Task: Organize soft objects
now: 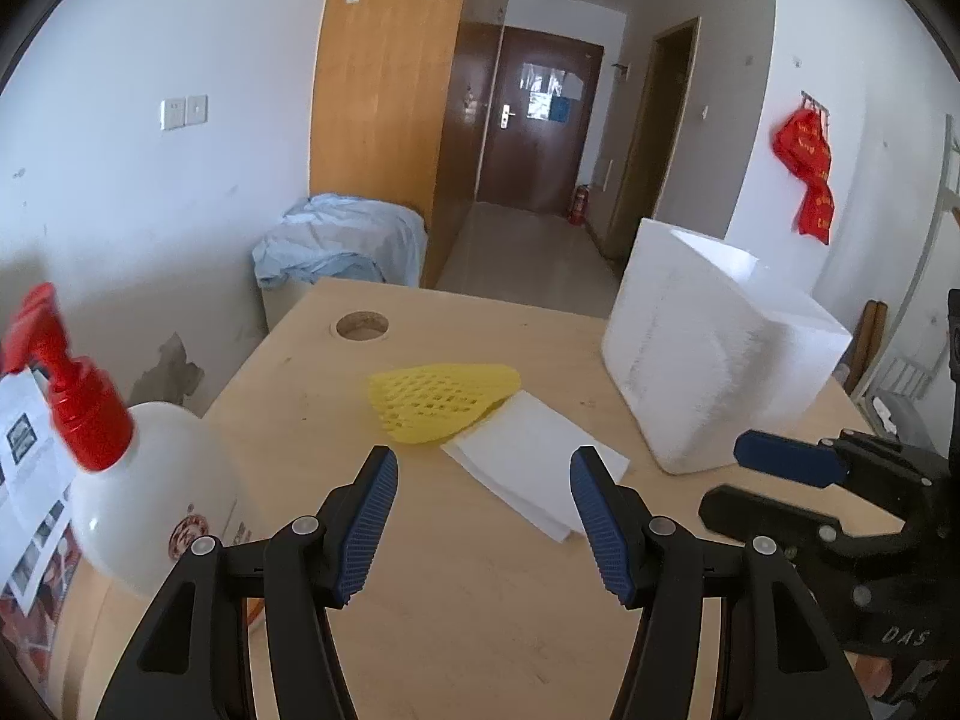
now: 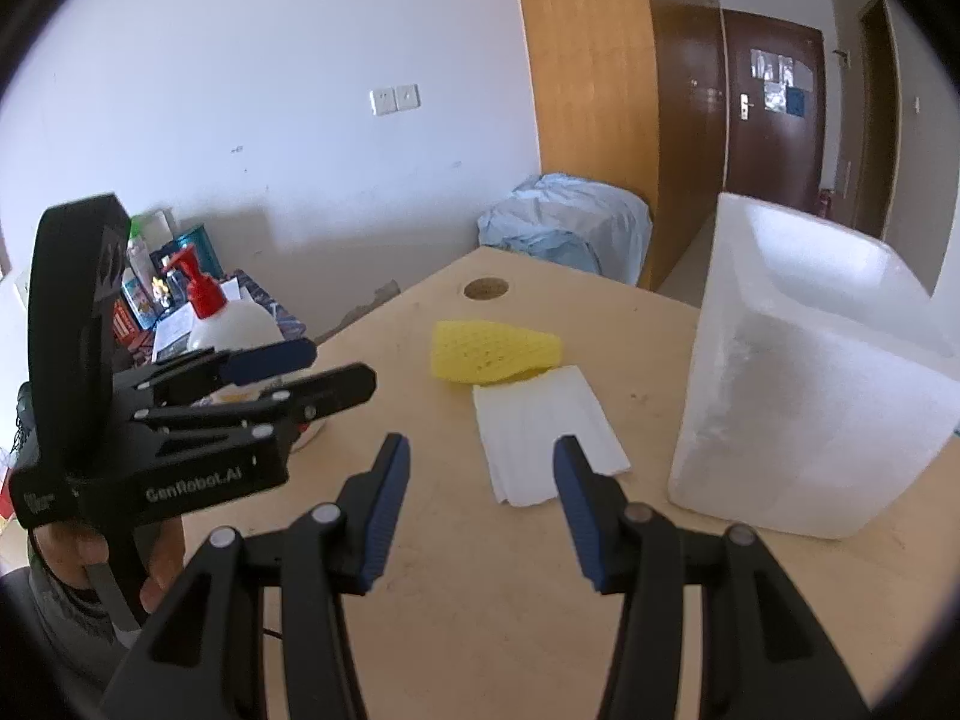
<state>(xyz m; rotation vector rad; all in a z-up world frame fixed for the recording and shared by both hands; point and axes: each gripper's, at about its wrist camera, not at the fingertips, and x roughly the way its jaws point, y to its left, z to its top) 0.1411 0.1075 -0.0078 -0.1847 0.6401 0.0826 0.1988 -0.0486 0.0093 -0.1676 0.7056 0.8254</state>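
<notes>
A yellow foam net sleeve lies on the wooden table, its edge resting on a white folded foam sheet. A white styrofoam box stands at the right. My left gripper is open and empty, just short of the sheet. In the right wrist view the net sleeve, sheet and box show again. My right gripper is open and empty, near the sheet's near edge. The left gripper appears at the left there.
A white spray bottle with a red trigger stands at the table's left edge. A round cable hole is at the table's far side. A blue-covered item sits beyond the table by the wall. A hallway with a brown door lies behind.
</notes>
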